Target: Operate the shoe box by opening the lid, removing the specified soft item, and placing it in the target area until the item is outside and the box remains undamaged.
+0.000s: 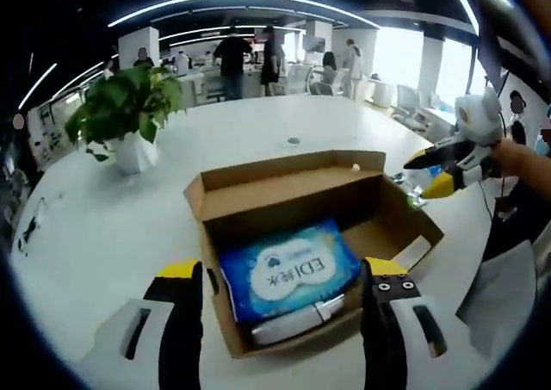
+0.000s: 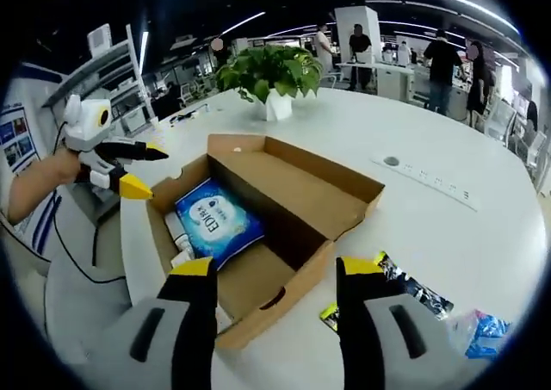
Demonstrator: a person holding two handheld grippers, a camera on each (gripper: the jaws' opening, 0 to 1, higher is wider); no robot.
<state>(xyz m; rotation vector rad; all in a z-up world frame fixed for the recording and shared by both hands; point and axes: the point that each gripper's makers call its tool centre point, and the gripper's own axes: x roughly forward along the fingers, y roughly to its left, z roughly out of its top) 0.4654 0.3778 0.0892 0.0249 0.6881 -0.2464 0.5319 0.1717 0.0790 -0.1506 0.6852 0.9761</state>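
Observation:
An open cardboard shoe box point(image 1: 258, 213) lies on the white table, its lid point(image 1: 288, 168) folded back on the far side. Inside lies a blue soft tissue pack point(image 1: 288, 274) with a white wrapped item beside it. My left gripper point(image 1: 282, 300) is open, and the box's near end shows between its jaws. My right gripper point(image 1: 424, 175) hangs open just beyond the box's right end, held by a hand. In the right gripper view the box point(image 2: 284, 274) and the pack point(image 2: 215, 220) sit ahead of my open right gripper point(image 2: 280, 278). The left gripper point(image 2: 146, 170) hovers open at the box's far end.
A potted plant point(image 1: 129, 119) in a white pot point(image 2: 275, 106) stands on the round table point(image 1: 103, 235) behind the box. Colourful packets point(image 2: 405, 291) and a blue bag point(image 2: 486, 331) lie beside the box. A socket strip point(image 2: 422, 176) is set into the table. People stand far behind.

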